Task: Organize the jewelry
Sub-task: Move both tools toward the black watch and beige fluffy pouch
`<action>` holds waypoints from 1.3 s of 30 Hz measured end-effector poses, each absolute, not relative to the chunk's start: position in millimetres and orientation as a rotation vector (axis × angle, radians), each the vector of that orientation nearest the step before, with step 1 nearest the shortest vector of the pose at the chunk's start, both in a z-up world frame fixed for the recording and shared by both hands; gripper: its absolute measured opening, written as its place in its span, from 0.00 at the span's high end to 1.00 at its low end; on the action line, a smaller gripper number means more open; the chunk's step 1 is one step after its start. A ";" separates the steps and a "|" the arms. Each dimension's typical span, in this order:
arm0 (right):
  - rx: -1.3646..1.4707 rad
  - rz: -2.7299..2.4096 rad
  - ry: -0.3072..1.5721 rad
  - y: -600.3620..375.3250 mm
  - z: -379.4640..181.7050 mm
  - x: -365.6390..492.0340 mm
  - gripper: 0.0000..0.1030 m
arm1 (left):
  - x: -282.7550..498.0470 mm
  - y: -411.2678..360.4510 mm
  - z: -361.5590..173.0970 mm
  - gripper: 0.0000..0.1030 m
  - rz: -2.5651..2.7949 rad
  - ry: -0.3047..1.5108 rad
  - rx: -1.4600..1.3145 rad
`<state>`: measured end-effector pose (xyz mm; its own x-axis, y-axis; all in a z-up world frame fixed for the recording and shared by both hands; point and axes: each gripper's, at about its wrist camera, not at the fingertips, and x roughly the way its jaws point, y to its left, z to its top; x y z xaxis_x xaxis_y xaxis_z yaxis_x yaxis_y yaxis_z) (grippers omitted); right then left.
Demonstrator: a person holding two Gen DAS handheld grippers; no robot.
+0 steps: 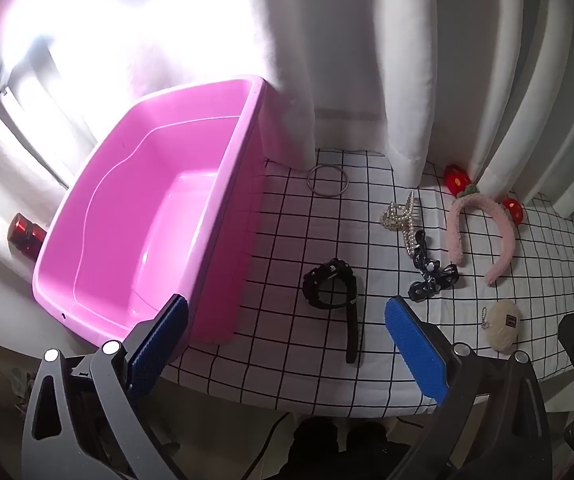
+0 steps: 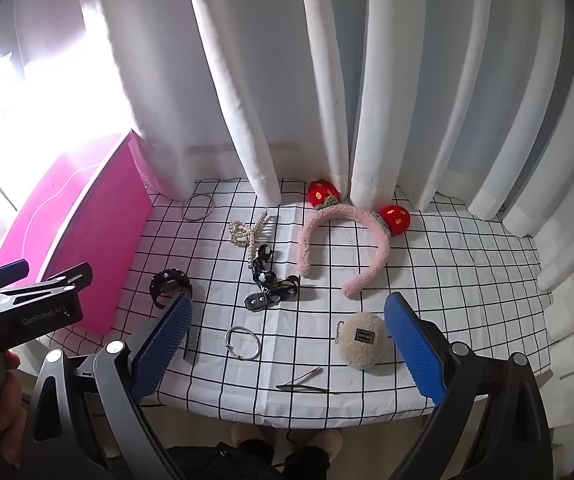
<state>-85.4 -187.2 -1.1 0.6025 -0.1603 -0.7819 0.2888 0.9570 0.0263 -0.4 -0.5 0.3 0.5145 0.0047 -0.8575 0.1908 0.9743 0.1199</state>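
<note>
Jaws: left gripper and right gripper both wide open, empty | Step: straddle your black chunky plastic watch squarely, then carry it into the empty pink plastic tub.

One pink tub, two metal rings, one headband.

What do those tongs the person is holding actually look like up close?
Each set of tongs has two flat fingers faced with blue, finely ribbed pads, carried on grey metal link arms with round silver pivot pins. The left tongs match the right tongs. Seen from the side, the left one's black body carries white lettering, "GenRobot.AI".
</note>
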 end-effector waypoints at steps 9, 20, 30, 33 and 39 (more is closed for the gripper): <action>0.158 -0.262 0.883 -185.9 -1.6 -85.9 0.10 | 0.7 -6.0 2.9 0.06 -0.119 1.027 0.223; 0.163 -0.254 0.881 -187.7 -0.5 -85.6 0.10 | 2.2 -2.8 3.0 0.06 -0.114 1.025 0.214; 0.166 -0.255 0.877 -188.2 -0.3 -86.5 0.10 | 1.7 -3.1 3.2 0.06 -0.116 1.020 0.215; 0.167 -0.253 0.876 -188.5 0.0 -86.8 0.10 | 1.2 -3.6 2.7 0.06 -0.116 1.018 0.215; 0.176 -0.251 0.875 -190.2 0.0 -86.8 0.10 | 0.0 -4.1 2.6 0.06 -0.115 1.019 0.214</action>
<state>-86.8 -190.2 0.0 0.6149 -0.1452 -0.7752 0.2880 0.9564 0.0493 0.0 -4.1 2.6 0.5204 0.0042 -0.8539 0.1944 0.9731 0.1232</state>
